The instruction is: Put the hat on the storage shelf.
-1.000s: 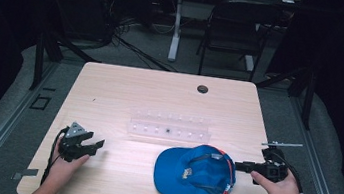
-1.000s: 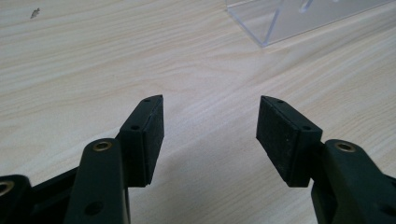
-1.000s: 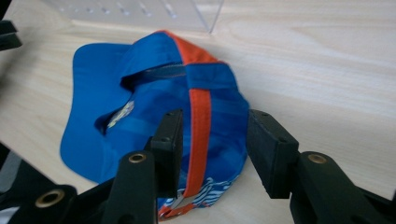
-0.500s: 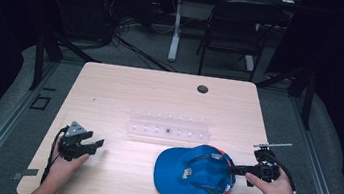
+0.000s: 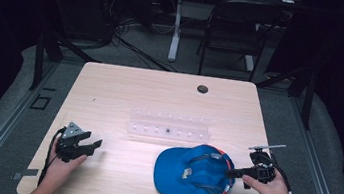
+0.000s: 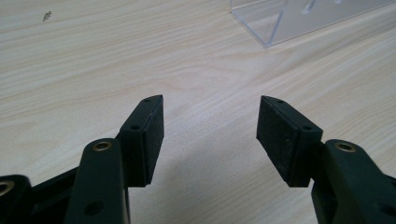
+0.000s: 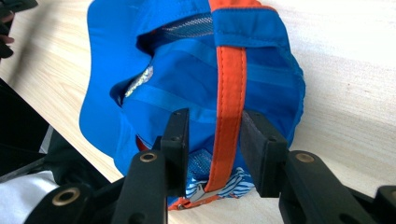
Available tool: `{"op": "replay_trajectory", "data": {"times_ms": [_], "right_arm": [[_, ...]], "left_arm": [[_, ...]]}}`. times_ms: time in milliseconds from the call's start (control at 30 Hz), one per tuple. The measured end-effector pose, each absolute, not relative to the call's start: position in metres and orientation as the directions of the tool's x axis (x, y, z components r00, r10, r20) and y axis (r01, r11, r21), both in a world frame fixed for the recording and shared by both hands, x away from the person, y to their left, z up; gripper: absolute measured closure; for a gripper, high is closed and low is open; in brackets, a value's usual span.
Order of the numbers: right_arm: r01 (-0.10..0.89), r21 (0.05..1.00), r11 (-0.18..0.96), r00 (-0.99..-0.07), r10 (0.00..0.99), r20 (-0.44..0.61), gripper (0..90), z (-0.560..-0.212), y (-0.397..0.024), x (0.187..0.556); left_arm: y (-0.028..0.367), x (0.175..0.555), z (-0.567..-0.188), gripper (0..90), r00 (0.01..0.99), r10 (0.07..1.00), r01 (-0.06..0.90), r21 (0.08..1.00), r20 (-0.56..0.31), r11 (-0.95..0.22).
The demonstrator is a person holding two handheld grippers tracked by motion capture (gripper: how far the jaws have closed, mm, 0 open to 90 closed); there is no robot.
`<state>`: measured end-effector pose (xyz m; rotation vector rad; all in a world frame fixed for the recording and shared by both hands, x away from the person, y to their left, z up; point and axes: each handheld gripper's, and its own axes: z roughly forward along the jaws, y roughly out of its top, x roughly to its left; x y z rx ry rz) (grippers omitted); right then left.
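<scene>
At the near left of the table (image 5: 110, 89), the left gripper (image 5: 83, 147) rests in the person's hand with its jaws spread and nothing between them; the left gripper view shows bare wood past the pads (image 6: 152, 135) and a corner of the clear plastic rack (image 6: 280, 21), which stands just beyond mid-table. Right of centre, near the front edge, lies the blue cap (image 5: 195, 173), upside down with its brim pointing left and its open inside facing up. It looks light and soft: thin cloth with mesh panels that will fold and sag wherever it is pinched, so one grip will likely leave the rest drooping. The brim is probably its only stiff part, and the back rim with its orange strap (image 7: 229, 93) is the handiest hold on the right. The right gripper (image 5: 230, 173) is there now: its jaws have just been closing and stand on either side of the strap, near it, though firm pressing cannot be made out. The high view gives the cap's place and both hands; the right gripper view adds the mesh, a reflective strip and the strap's buckle end.
</scene>
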<state>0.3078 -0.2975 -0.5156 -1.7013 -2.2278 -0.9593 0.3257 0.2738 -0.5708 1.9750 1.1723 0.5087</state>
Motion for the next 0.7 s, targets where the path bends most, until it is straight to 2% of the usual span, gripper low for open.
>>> {"op": "replay_trajectory", "data": {"times_ms": [133,533,700], "right_arm": [[0.917,0.371,0.147,-0.331,0.8,0.5,64.0,-0.519,-0.298,0.309],[0.915,0.382,0.132,-0.331,0.788,0.52,75.9,-0.512,-0.294,0.309],[0.921,0.366,0.136,-0.323,0.79,0.521,77.1,-0.508,-0.293,0.31]], "left_arm": [[0.275,0.325,-0.57,41.8,0.493,0.869,0.56,0.78,-0.043,-0.279],[0.274,0.325,-0.57,41.8,0.496,0.868,0.559,0.778,-0.038,-0.286],[0.276,0.324,-0.57,41.8,0.49,0.87,0.563,0.779,-0.046,-0.276]]}}
